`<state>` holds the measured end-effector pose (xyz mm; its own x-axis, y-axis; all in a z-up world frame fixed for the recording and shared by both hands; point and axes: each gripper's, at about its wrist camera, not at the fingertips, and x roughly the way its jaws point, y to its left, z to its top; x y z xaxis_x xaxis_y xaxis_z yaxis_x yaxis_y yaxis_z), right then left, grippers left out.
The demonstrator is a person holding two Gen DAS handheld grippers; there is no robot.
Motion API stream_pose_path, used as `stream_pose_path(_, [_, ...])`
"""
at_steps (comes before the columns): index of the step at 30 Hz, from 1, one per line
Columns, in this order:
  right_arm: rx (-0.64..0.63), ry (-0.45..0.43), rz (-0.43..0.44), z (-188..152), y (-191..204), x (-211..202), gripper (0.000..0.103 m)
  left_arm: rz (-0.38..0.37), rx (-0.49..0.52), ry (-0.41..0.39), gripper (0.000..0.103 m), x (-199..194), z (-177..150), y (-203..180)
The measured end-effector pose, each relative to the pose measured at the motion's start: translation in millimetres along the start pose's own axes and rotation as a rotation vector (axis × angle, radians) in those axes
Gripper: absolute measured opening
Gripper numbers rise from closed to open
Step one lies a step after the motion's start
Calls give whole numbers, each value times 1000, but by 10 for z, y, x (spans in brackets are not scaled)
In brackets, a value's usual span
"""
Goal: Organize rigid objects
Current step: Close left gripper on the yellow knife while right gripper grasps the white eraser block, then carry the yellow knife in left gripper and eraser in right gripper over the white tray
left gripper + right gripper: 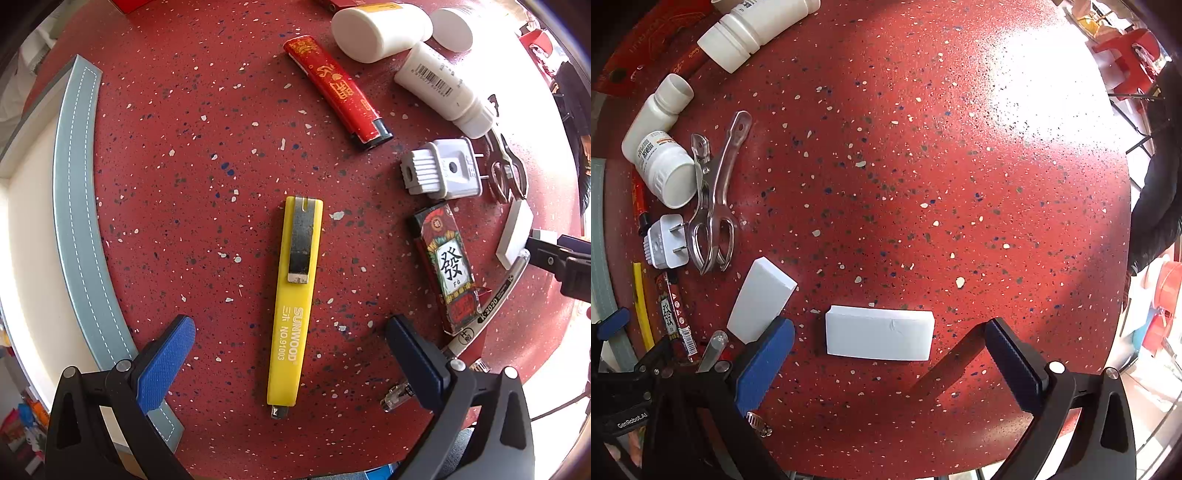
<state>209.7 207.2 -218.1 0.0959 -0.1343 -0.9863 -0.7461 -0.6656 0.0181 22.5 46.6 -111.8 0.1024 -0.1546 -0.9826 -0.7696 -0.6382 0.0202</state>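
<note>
My left gripper [291, 349] is open and empty, its blue pads on either side of a yellow utility knife [293, 306] lying flat on the red speckled table [192, 155]. My right gripper [890, 356] is open and empty, just above a white block [879, 338] lying flat between its fingers. A second white block [759, 306] lies beside its left finger. A red lighter [338, 90], a white plug adapter [441, 170], a card box [448, 267], white bottles [380, 31] and metal tongs [713, 206] are scattered around.
A grey-rimmed white tray [79, 221] stands along the left in the left wrist view. A pen [491, 306] and a clear cable plug [397, 397] lie near the left gripper's right finger. A hose clamp [759, 422] lies by the right gripper's left finger.
</note>
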Motion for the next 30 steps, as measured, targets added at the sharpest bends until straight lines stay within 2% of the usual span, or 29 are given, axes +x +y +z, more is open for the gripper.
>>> stream_pose_path(8, [-1,-7,-8,-35,-15,-11,103,13,-5,-4,101,18,-77,-24])
stream_pose_path(11, [-9,-27,-14,-75,20,-61,95,0,42,-23,87,-161,-196,-96])
stream_pose_path(13, [-40,-49,-19,-123,86,-124,76,1,66,-27,75,-194,-206,-169])
stream_pose_path(14, [-58,-62,-21,-145,119,-157,69,3,75,-29,73,-208,-214,-199])
stream_pose_path(15, [-72,-73,-23,-166,149,-188,52,2,82,-34,65,-223,-222,-225])
stream_pose_path(17, [-96,-67,-58,-203,195,-196,51,-3,114,-43,42,-265,-247,-284])
stream_pose_path(18, [-102,-70,-64,-227,204,-200,51,-6,130,-39,17,-276,-258,-304])
stream_pose_path(20, [-100,-69,-66,-284,195,-222,51,-59,125,-9,17,-276,-288,-299])
stream_pose_path(25, [-37,-74,-2,-541,71,-368,51,-139,65,-18,17,-364,-433,-162])
stream_pose_path(30, [-12,-79,42,-851,9,-526,52,-163,69,-47,17,-504,-554,-126])
